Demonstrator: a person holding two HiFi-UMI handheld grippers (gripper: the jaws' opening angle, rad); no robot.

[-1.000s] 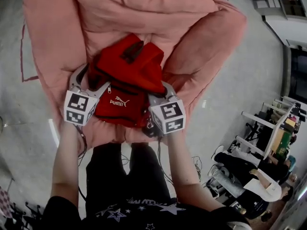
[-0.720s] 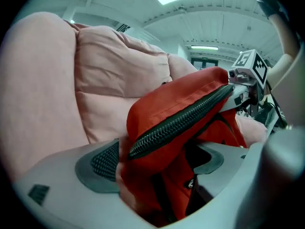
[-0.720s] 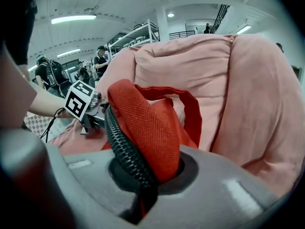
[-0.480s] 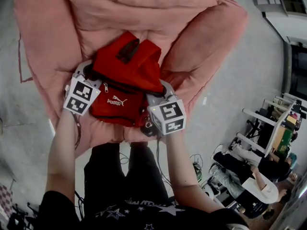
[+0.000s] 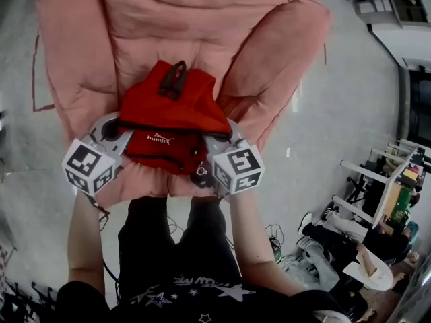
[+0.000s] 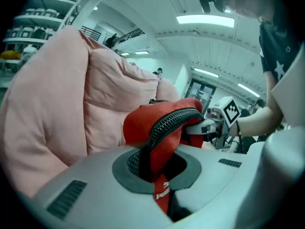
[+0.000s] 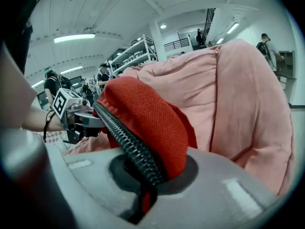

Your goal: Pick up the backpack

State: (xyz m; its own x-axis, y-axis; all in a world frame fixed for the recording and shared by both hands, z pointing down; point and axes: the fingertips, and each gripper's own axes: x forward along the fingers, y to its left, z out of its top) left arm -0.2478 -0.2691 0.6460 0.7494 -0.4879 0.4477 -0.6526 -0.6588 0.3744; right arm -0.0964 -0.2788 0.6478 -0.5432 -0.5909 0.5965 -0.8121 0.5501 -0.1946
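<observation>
A red backpack [image 5: 176,110] with a black top handle and black zip hangs between my two grippers, just above the front of a pink beanbag chair [image 5: 256,39]. My left gripper [image 5: 120,137] is shut on the backpack's left edge; red fabric and zip [image 6: 159,128] are pinched between its jaws. My right gripper [image 5: 214,147] is shut on the right edge, with the red mesh fabric [image 7: 147,123] and zip clamped in its jaws. Each gripper shows in the other's view beyond the bag.
The beanbag chair [image 6: 57,99] fills the space behind the bag. The person's legs [image 5: 175,234] stand right below it. Grey floor lies on both sides. At the right stand a white rack [image 5: 377,180] and clutter with seated people.
The left gripper's jaws closed on the backpack's left edge. Both grippers then lifted and the backpack rose off the seat cushion, bunching up between them.
</observation>
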